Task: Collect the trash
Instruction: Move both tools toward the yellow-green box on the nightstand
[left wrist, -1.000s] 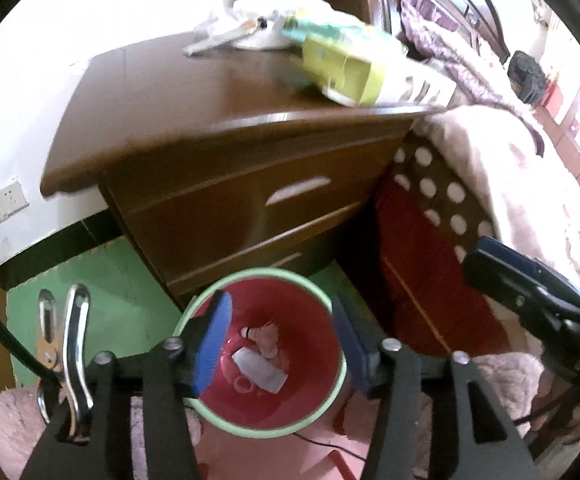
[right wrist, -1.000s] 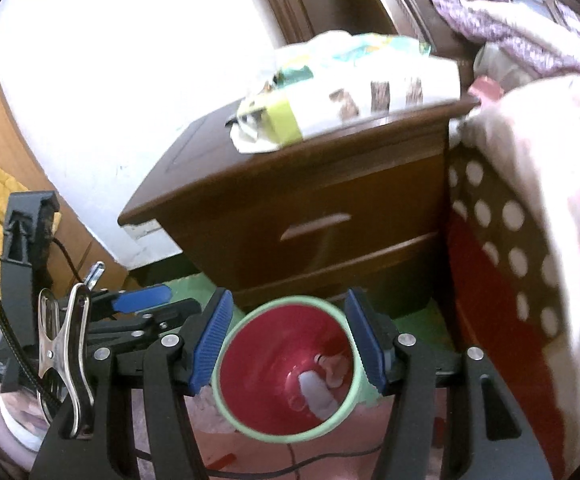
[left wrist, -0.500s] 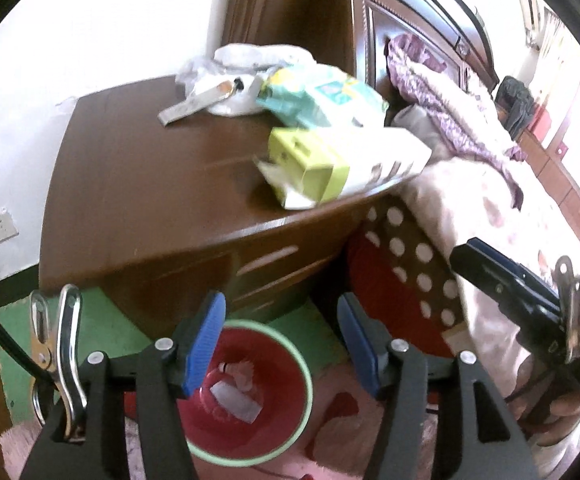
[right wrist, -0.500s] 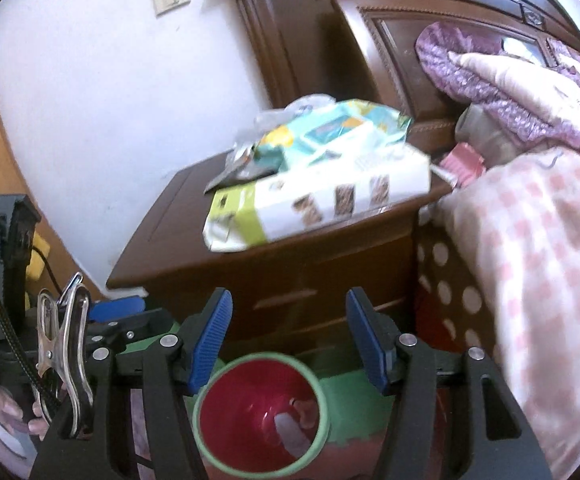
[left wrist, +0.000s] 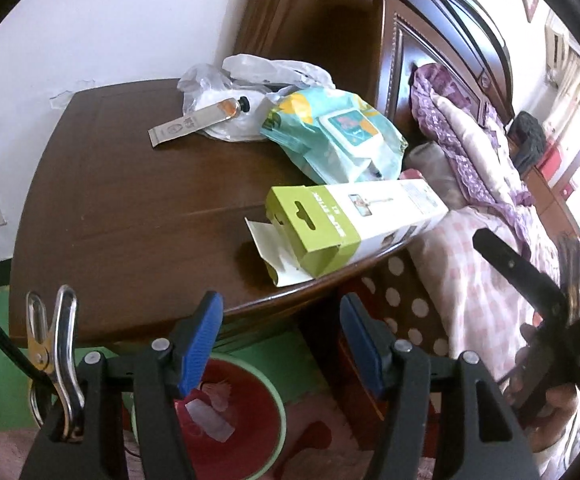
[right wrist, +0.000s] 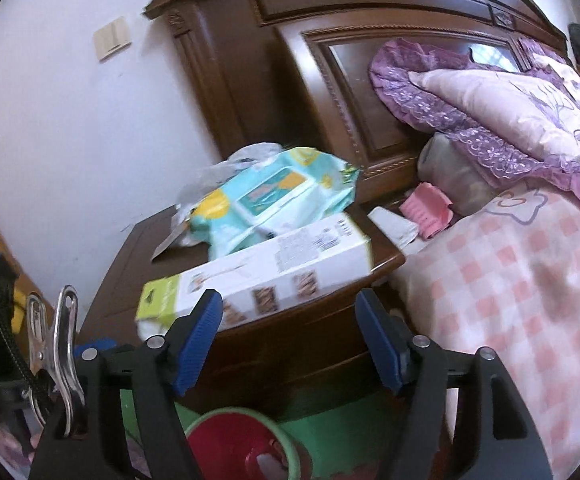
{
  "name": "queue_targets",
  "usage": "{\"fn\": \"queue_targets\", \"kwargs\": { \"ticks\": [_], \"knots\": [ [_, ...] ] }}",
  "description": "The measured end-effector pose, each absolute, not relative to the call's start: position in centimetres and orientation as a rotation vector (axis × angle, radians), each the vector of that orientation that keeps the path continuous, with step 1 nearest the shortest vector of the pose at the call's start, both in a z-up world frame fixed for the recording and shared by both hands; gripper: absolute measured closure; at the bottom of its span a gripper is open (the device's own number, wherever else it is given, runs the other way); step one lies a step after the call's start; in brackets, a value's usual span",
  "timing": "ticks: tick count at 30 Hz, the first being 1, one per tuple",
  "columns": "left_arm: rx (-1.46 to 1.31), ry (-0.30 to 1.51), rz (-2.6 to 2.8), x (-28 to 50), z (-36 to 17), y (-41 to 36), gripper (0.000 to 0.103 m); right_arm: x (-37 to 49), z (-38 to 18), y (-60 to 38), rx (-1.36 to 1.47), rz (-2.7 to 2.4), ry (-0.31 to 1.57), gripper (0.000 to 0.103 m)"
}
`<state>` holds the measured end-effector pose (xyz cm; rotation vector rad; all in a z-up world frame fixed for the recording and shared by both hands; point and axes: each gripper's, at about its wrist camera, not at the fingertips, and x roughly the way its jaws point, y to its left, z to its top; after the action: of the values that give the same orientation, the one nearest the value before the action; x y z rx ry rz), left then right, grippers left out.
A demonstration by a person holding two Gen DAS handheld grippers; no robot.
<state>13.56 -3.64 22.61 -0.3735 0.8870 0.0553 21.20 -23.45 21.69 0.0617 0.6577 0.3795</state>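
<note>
left tool (left wrist: 281, 338): jaws apart and just been opening, nothing between the blue pads; it hangs over the front edge of the tabletop.
right tool (right wrist: 290, 338): jaws wide apart and just been opening, nothing held; it points at the front of the nightstand.
tabletop (left wrist: 130, 208): dark brown nightstand top beside the bed (right wrist: 509, 280).
box (left wrist: 353, 224): long white carton with a green end, open flap toward the camera, lying near the front right edge of the tabletop.
wipes pack (left wrist: 337, 136): teal and yellow soft pack just behind the box, partly resting against it.
tube (left wrist: 196, 122): flat squeezed tube with a black cap, lying on a crumpled clear plastic bag (left wrist: 258, 76) at the back of the tabletop.
bin (left wrist: 246, 412): red bucket with a pale green rim on the floor in front of the nightstand, below the left tool; white and pink scraps lie inside.
pink item (right wrist: 425, 204): small, on the bed edge beside the tabletop, too blurred to identify.
</note>
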Motion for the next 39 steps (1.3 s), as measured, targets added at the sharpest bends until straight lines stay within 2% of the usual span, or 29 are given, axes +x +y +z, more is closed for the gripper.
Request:
{"fn": "queue_targets", "kwargs": {
  "ticks": [6,14,39],
  "knots": [
    [-0.358,0.891,0.089,12.2,23.0,-3.5,0.039,22.9,22.0,-24.6,0.067,0.367,0.666,0.032],
    [-0.347,0.911,0.133,9.3,22.9,-2.2,0.039,20.9,22.4,-25.6,0.084,0.382,0.632,0.032],
    [-0.241,0.79,0.084,1.5,31.0,-3.1,0.039,15.2,25.9,-19.8,-0.061,0.435,0.581,0.032]
  ]
}}
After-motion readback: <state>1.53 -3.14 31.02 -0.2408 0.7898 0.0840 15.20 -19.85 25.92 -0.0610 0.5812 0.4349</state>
